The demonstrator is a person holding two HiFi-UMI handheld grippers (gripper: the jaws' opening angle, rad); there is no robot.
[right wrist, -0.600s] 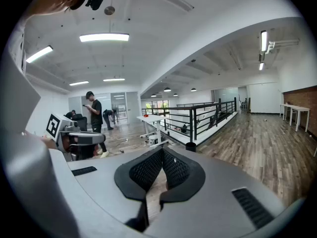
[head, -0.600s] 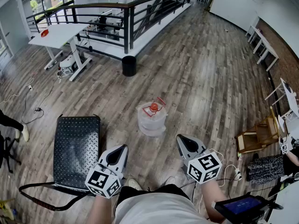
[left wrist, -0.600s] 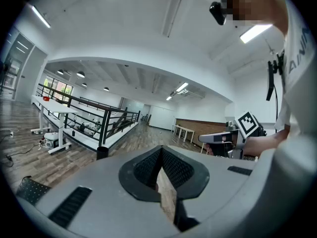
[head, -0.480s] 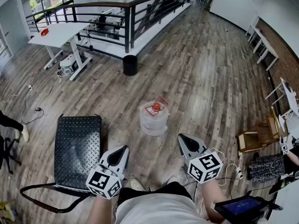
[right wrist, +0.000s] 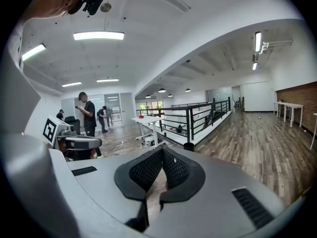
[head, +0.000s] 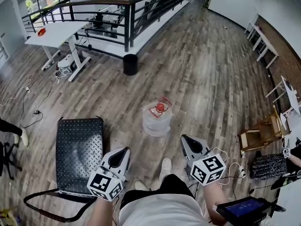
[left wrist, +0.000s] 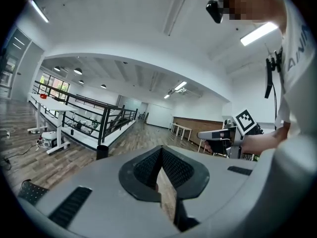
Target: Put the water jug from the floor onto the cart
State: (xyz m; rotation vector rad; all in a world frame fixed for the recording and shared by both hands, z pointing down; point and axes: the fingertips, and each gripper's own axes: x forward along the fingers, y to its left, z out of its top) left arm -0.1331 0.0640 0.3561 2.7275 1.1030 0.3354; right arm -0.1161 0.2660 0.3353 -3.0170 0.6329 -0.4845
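Two grippers show at the bottom of the head view. The left gripper (head: 123, 150) is by the right edge of the cart (head: 77, 145), and the right gripper (head: 185, 139) is over bare wooden floor (head: 211, 79). The water jug (head: 157, 121) is clear with a red cap (head: 160, 108). It stands upright on the floor, off the cart's far right corner and apart from it — ahead of both grippers and untouched by either. A black bin (head: 130, 65) stands farther off, near the railing (head: 127, 20).

Left gripper view: the fingers (left wrist: 146, 167) are clenched tip to tip, with nothing between them.

Right gripper view: its fingers (right wrist: 146, 170) are likewise pressed together — empty.
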